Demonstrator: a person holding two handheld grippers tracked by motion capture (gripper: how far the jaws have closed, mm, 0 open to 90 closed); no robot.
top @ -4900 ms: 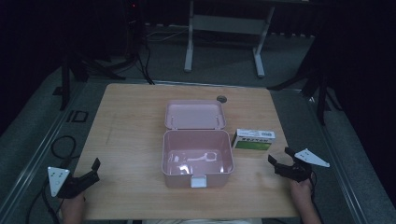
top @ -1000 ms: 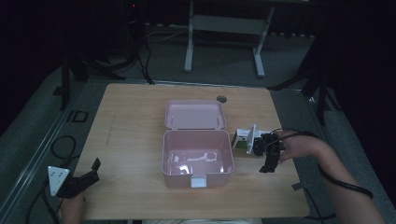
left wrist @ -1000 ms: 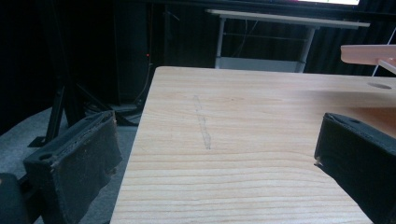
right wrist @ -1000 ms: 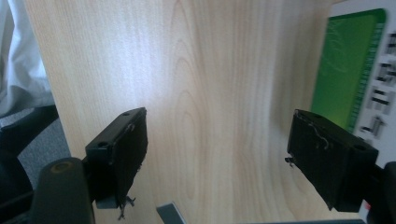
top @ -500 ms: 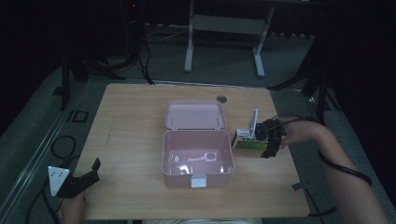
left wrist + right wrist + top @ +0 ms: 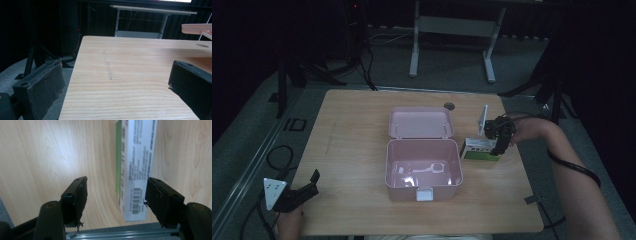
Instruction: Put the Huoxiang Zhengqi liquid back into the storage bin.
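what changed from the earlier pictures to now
The right hand-held gripper moved from the table's right edge inward to the small green and white carton, and now points down over it with its jaws open and the carton's end between them, not yet gripped. The left hand-held gripper, the open pink plastic box and the carton stayed put.

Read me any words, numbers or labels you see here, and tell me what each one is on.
Nothing can be quoted.
Green and white box: lines of small print and a barcode with digits, all too blurred to read.
Same box in the high view: dark lettering, too small.
Pink case: no text seen.
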